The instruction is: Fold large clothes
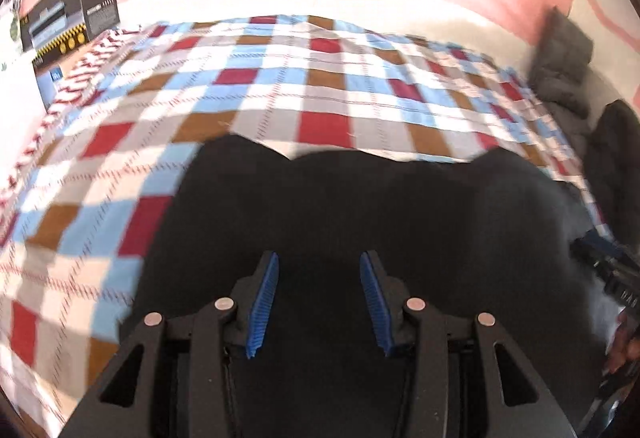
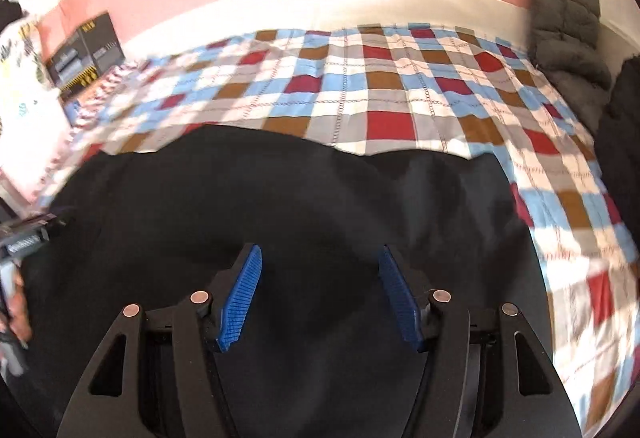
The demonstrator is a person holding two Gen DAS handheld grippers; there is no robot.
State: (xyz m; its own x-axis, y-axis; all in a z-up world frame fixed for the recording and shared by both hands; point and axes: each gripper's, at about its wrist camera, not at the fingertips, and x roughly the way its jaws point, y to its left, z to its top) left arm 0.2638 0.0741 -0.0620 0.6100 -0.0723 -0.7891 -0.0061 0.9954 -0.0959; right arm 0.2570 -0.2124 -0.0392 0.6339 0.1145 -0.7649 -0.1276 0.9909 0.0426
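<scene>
A large black garment [image 1: 360, 197] lies spread on a checked bedspread [image 1: 280, 85]; it also shows in the right wrist view [image 2: 280, 189] on the same bedspread [image 2: 400, 93]. My left gripper [image 1: 319, 262] is open and empty, hovering over the garment. My right gripper [image 2: 320, 258] is open and empty, also over the garment. The right gripper's body shows at the right edge of the left wrist view [image 1: 612, 270]. The left gripper's body shows at the left edge of the right wrist view [image 2: 24, 238].
A black box [image 1: 68, 9] stands at the bed's far left. A grey quilted cushion [image 2: 568, 17] leans at the far right by the pink wall. Another dark garment [image 2: 624, 141] lies at the right edge.
</scene>
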